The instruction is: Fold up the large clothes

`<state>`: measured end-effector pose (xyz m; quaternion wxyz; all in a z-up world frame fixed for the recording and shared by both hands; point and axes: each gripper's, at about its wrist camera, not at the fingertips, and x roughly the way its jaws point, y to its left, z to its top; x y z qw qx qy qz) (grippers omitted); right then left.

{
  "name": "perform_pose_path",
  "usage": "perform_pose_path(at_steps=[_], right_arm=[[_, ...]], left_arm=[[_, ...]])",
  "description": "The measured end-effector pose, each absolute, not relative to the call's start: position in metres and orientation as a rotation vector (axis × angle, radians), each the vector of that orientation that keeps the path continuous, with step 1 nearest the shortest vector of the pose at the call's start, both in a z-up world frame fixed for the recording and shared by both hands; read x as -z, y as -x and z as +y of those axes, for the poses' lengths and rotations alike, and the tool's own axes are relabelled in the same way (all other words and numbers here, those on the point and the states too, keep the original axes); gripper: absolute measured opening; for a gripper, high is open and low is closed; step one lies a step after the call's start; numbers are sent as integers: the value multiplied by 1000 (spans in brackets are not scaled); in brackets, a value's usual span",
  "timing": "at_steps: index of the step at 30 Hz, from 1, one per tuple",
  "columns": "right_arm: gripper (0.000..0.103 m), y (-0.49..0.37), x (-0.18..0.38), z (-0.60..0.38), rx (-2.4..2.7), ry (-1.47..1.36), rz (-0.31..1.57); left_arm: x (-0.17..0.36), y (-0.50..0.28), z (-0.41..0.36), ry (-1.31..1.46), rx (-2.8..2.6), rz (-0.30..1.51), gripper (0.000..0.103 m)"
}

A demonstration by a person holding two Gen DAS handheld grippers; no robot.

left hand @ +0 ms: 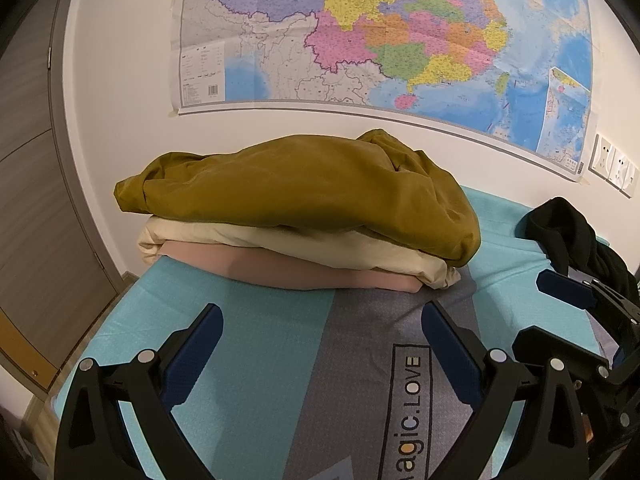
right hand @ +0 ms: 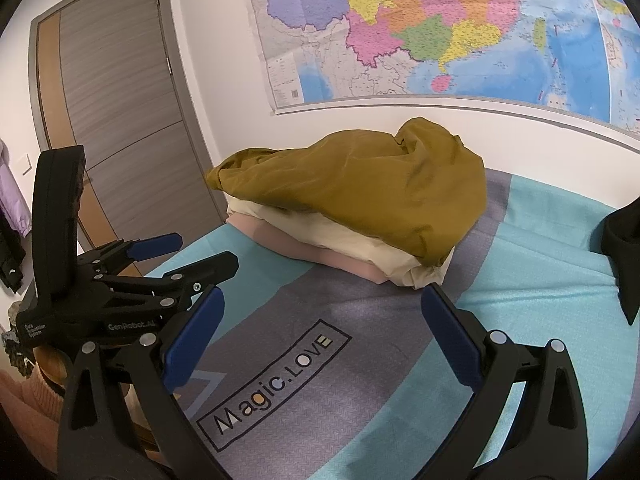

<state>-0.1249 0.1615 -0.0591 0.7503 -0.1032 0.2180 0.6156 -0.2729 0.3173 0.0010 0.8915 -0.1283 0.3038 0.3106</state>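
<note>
A stack of folded clothes lies at the far side of the bed, against the wall: an olive-brown garment (left hand: pixel 304 196) (right hand: pixel 360 196) on top, loosely bunched, over a cream one (left hand: pixel 296 248) (right hand: pixel 360 252) and a pink one (left hand: pixel 280 272) (right hand: pixel 296 248). A black garment (left hand: pixel 576 236) (right hand: pixel 624 248) lies crumpled at the right. My left gripper (left hand: pixel 322 324) is open and empty, just in front of the stack. My right gripper (right hand: pixel 320 308) is open and empty, also short of the stack. Each gripper shows in the other's view, the right one (left hand: pixel 568 292) and the left one (right hand: pixel 188 252).
The bed is covered by a teal and grey mat (left hand: pixel 248 360) (right hand: pixel 520 320) printed "Magic.LOVE". A large map (left hand: pixel 380 32) (right hand: pixel 440 28) hangs on the white wall behind. A grey-brown door (right hand: pixel 120 120) stands at the left. Wall sockets (left hand: pixel 612 164) are at the right.
</note>
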Motion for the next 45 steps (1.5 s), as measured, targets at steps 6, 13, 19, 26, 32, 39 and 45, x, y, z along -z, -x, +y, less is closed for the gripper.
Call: perform_pose_path(at_steps=[6,13,19,26,32,39,45], right_arm=[[97,126,60,162,-1343,227,477],[97,127,60,161,-1344,227,477],[97,129,60,162,-1343,228,478],[97,129,61,163,-1345,228,481],[97,130,61,163,-1349,227,483],[97,130,63,163,-1343,228,488],[97,130,62,163,-1339,228,489]], left_arm=[[-1,274,317,265,-649,630,96],[-1,276,318,272,-652,631,96],[0,276,318,273,-652,634,96],[0,277,319,275,-653,633,96],[0,278,318,275,-657,631,96],[1,278,318,279,-654,631,96],[1,278,318,276,-653,632,96]])
